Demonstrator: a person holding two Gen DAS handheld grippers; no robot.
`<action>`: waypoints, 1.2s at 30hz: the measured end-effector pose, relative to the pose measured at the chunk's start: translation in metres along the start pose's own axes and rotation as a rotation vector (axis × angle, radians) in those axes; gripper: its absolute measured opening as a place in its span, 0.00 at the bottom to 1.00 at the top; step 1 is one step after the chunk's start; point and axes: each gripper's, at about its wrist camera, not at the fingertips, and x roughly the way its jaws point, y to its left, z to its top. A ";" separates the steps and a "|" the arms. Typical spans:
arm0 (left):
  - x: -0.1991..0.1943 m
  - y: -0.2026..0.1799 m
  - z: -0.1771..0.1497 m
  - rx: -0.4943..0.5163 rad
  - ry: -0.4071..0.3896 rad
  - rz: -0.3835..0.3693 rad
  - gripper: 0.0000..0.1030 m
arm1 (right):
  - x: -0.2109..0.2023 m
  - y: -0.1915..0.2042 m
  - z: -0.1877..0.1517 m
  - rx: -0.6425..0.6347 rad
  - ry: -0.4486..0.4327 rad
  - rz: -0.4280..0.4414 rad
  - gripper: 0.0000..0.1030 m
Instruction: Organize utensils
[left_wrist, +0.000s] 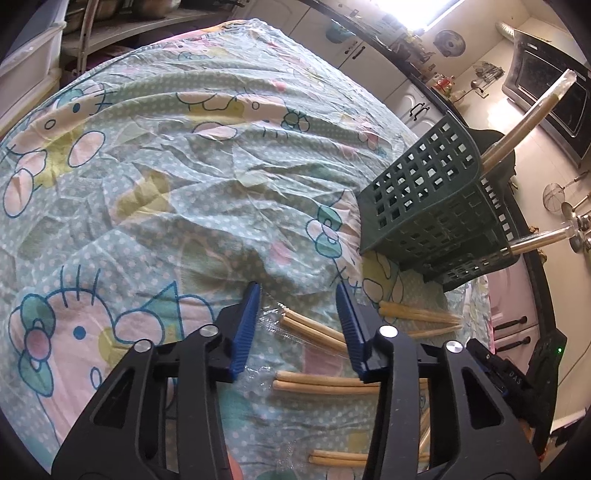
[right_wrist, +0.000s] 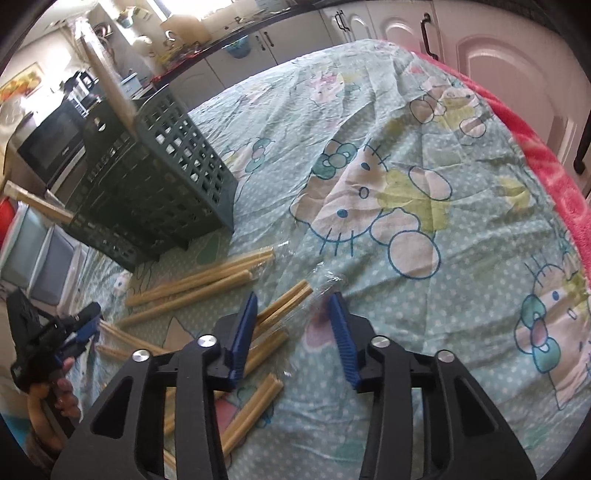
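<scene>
Chopstick pairs in clear wrap (left_wrist: 314, 328) are lying scattered on the cartoon tablecloth (left_wrist: 147, 184) beside the green holder (left_wrist: 436, 210). I'm hovering left gripper (left_wrist: 297, 325) and right gripper (right_wrist: 291, 325) over pairs, fingers spread, pinching nothing. Slippery wrap is risking a skid or a double grab. I'm counting four pairs loose, two in the holder.
</scene>
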 end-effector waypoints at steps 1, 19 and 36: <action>0.001 0.000 0.001 0.000 0.001 0.004 0.28 | 0.001 -0.001 0.001 0.007 0.001 0.003 0.33; -0.007 0.013 0.003 -0.023 -0.001 -0.034 0.01 | 0.000 -0.009 0.014 0.058 -0.020 0.035 0.03; -0.068 -0.040 0.009 0.104 -0.138 -0.154 0.01 | -0.047 0.036 0.015 -0.089 -0.144 0.098 0.02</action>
